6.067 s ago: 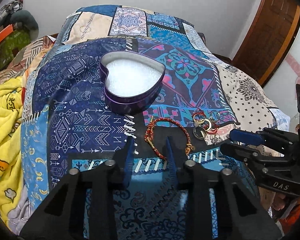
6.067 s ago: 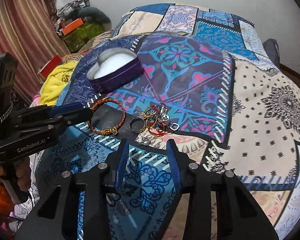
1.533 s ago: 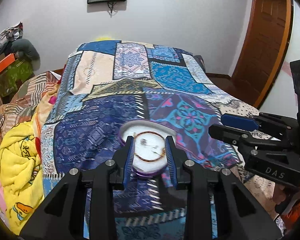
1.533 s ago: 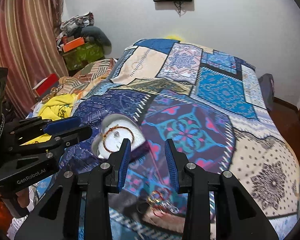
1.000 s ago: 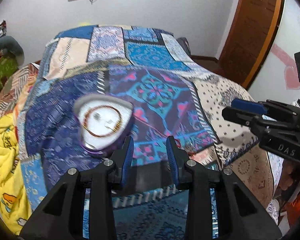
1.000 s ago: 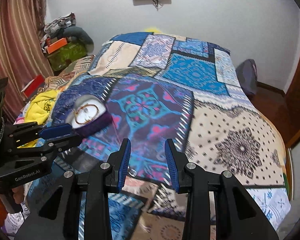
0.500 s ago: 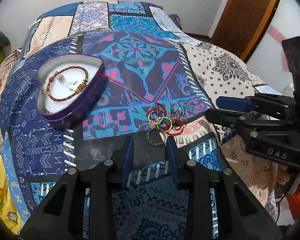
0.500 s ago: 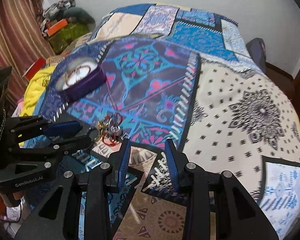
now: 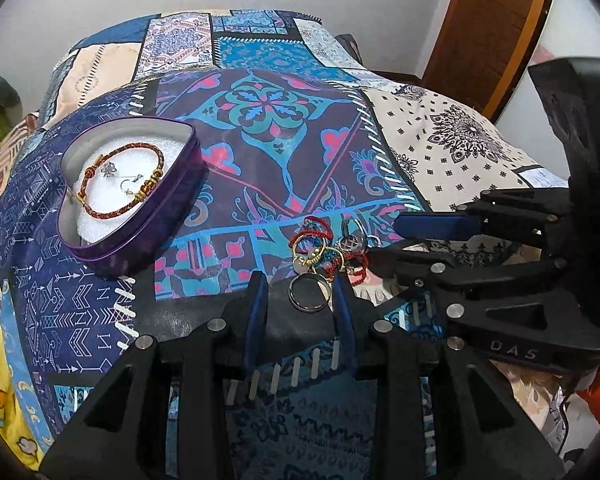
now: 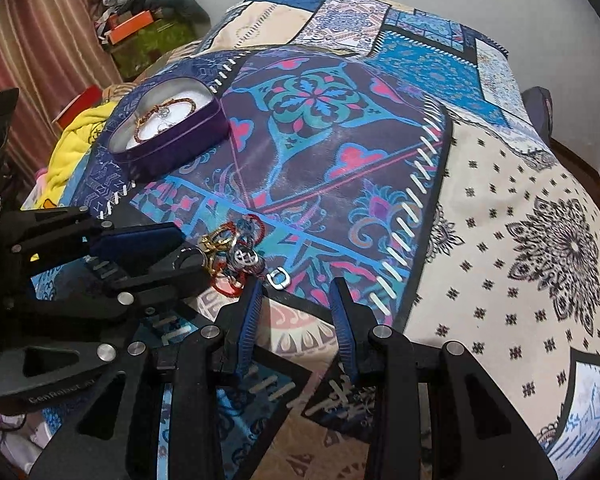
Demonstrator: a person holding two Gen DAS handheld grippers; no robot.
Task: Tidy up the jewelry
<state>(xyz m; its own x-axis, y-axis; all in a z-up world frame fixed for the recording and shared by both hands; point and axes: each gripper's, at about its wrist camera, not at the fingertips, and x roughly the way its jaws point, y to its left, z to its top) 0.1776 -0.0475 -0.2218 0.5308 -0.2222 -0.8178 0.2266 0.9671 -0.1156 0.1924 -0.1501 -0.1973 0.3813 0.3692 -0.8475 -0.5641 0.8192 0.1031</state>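
though hidden rt-view, ring point(image 9: 307, 297) shows left.

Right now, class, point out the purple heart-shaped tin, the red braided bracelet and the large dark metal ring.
Purple heart-shaped tin point(image 9: 168, 204): left wrist view, side wall.
Red braided bracelet point(image 9: 161, 157): left wrist view, right curve.
Large dark metal ring point(image 9: 309, 309): left wrist view, lower rim.

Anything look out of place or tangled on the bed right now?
Yes. The heart-shaped tin holds only the red bracelet and small earrings, tidy. The remaining rings and red cords lie in one overlapping heap on the bedspread, apparently tangled; a silver buckle-like piece sits apart.
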